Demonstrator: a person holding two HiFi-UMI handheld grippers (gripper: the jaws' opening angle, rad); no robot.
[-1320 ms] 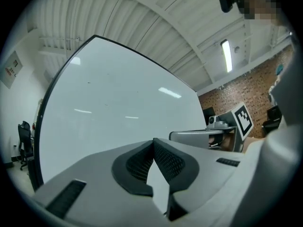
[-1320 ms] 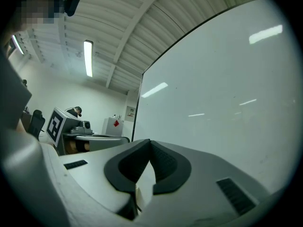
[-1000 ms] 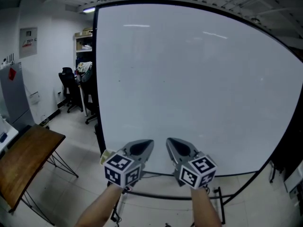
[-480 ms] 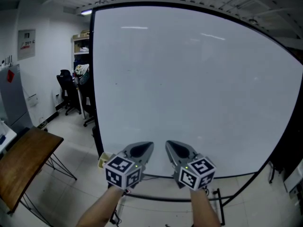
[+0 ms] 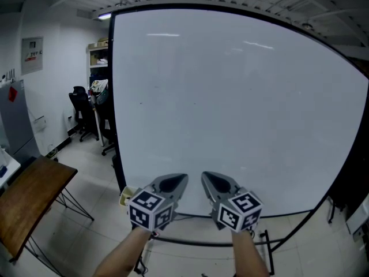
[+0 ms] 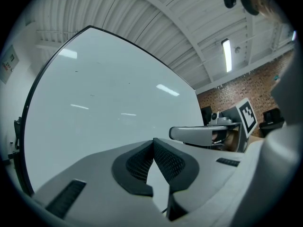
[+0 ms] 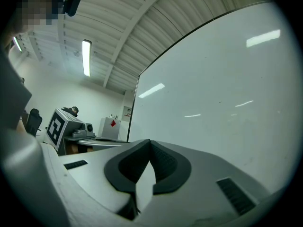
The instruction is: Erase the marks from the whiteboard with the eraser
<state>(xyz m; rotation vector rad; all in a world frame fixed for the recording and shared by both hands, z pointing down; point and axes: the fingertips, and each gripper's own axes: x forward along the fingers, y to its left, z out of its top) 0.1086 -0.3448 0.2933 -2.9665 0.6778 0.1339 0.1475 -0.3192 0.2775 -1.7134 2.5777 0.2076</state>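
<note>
Neither has moved since earlier: left tool [image 5: 173, 182] and right tool [image 5: 215, 181], both closed and empty, sit by the lower edge of the whiteboard [image 5: 242, 97], which looks nearly clean already; eraser unseen.

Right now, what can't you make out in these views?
- Eraser: in no view.
- Marks: head view shows only tiny specks on the whiteboard, too small to judge.
- Whiteboard's right side: cut off by head view's edge.
- Its lower edge: partly behind left gripper and right gripper, jaws shut, empty.
</note>
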